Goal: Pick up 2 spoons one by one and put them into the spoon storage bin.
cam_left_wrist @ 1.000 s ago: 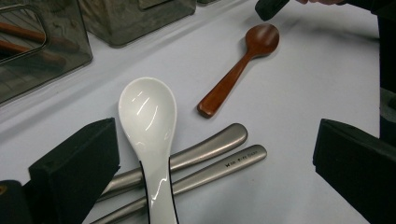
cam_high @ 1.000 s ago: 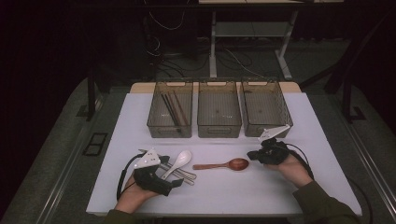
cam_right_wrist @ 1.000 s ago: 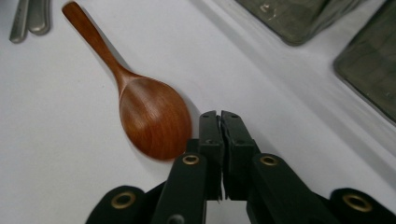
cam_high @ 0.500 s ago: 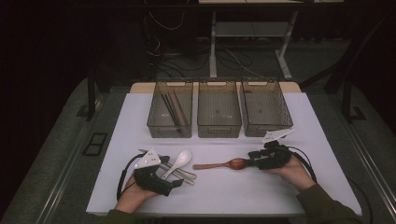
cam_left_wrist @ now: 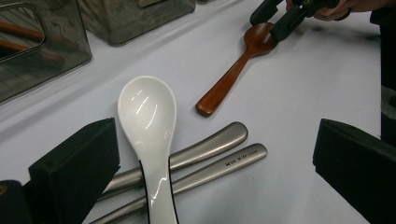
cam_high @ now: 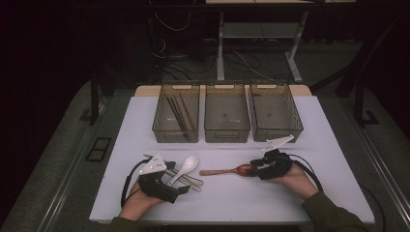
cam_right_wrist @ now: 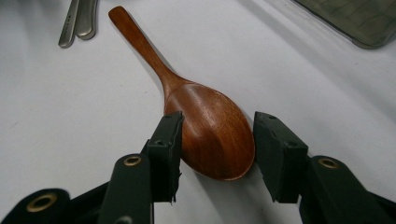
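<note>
On the white bench [cam_high: 309, 193], the wooden spoon [cam_right_wrist: 205, 121] is lying flat; the right tongs [cam_right_wrist: 217, 140] have just been opening and are straddling its bowl. Left tongs [cam_left_wrist: 210, 163] are spreading wide around the white spoon [cam_left_wrist: 147, 121].

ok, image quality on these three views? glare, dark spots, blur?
High view: room dark, only the white table evenly lit, soft overall. Left gripper view: glare streaks on the white spoon, near jaws blurred, bins dim. Right gripper view: wooden spoon sharp with a soft sheen and a shadow under its bowl; far metal handles blurred.
</note>
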`<state>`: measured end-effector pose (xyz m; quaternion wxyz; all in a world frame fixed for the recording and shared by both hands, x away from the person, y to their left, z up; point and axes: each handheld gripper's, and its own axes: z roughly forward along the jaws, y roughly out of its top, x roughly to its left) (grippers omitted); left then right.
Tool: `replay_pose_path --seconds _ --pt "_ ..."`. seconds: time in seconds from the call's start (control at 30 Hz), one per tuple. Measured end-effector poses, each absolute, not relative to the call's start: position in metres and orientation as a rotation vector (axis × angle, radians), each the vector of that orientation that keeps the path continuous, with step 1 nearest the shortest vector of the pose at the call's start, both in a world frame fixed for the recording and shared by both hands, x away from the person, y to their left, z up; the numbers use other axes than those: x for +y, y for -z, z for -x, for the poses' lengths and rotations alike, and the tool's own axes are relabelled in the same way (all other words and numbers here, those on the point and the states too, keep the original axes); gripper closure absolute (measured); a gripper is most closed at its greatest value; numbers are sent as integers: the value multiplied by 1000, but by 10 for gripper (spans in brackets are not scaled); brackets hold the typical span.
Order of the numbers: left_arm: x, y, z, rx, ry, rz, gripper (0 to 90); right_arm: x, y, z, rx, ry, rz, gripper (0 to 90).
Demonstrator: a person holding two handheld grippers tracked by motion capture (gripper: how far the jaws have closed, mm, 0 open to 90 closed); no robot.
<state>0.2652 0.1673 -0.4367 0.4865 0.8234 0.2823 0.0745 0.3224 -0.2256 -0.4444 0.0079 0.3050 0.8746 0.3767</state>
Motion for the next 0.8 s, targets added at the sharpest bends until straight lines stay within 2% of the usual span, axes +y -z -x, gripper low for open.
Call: replay_pose_path --seconds 0.43,0.8 --pt "167 437 -265 687 -180 -2004 0 -222 446 -319 2765 -1131 -880 549" --pt "167 437 -265 686 -180 -2005 0 -219 444 -316 2789 -1115 -824 637"
